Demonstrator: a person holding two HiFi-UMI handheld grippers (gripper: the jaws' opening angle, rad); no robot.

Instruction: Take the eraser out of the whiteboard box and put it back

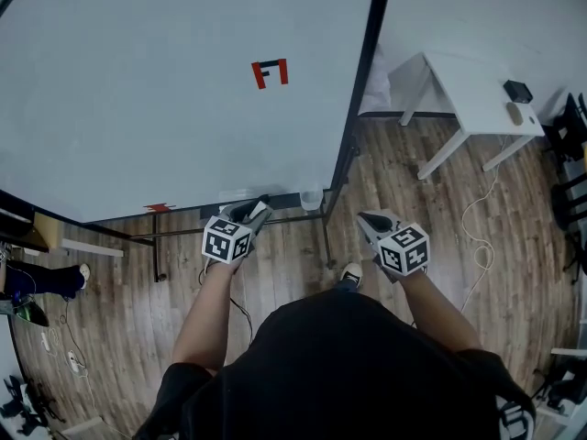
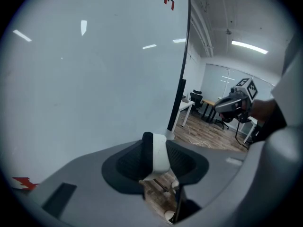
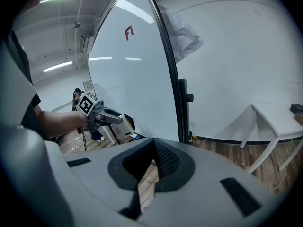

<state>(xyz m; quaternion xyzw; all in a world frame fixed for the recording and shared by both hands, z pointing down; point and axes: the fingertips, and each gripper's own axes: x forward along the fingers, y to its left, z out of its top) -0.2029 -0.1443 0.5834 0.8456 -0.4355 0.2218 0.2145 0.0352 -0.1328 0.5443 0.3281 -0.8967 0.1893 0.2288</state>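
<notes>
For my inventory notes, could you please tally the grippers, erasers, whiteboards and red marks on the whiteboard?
Grippers: 2, the left gripper and the right gripper
Eraser: 1, held between the left gripper's jaws
Whiteboard: 1
Red marks: 2, one high and one at the bottom edge
Total: 6

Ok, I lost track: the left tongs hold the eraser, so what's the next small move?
Probably shift the left tongs right, over the box: they grip the eraser outside it, and it sits just to their right.
</notes>
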